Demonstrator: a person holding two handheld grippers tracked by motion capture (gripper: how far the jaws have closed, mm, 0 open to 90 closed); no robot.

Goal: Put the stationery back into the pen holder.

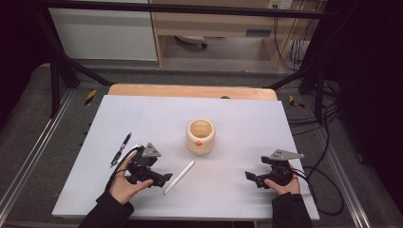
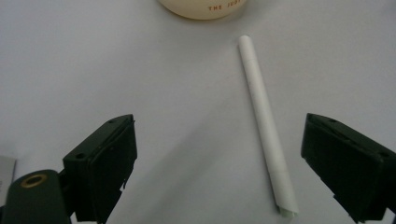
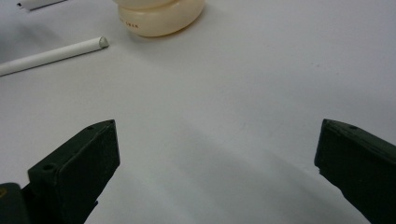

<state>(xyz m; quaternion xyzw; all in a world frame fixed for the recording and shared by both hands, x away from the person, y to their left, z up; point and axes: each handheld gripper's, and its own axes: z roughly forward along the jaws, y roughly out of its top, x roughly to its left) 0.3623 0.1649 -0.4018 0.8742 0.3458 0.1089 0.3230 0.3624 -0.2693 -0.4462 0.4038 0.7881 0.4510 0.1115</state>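
Pale grey sheet (image 1: 142, 114) laid over a wooden table (image 1: 190, 90), whose bare board shows along the far edge; dark carpet, black frame struts, cables at the right and light cabinets beyond.

High view. Item one: white rolled-paper tube (image 1: 179, 176), lying flat and slantwise near the middle of the near edge. Item two: cream round ceramic cup with an orange mark (image 1: 200, 137), upright at the table's centre, apart from the tube's far end. Item three: black pen (image 1: 121, 148), toward the left edge. Left gripper (image 1: 161, 179), held in a hand (image 1: 124, 185), sits just beside the tube's near end, not touching. Right gripper (image 1: 251, 177), in the other hand (image 1: 285, 186), rests toward the near right corner, well apart from everything.

Left gripper view. Jaws stand wide, nothing between the pads; the tube (image 2: 264, 121) lies on the sheet inside the gap, close to the right-hand jaw. Cup base (image 2: 203, 8) at the top edge.

Right gripper view. Jaws wide and empty over bare sheet; tube end (image 3: 70, 50) and cup (image 3: 161, 18) far off at upper left.

Hazards, as judged: the tube is off-centre in the left jaws, so closing may nudge it sideways and set it rolling; hard pressure would crush the hollow paper; a one-ended grip may let the far end droop or swing into the cup.
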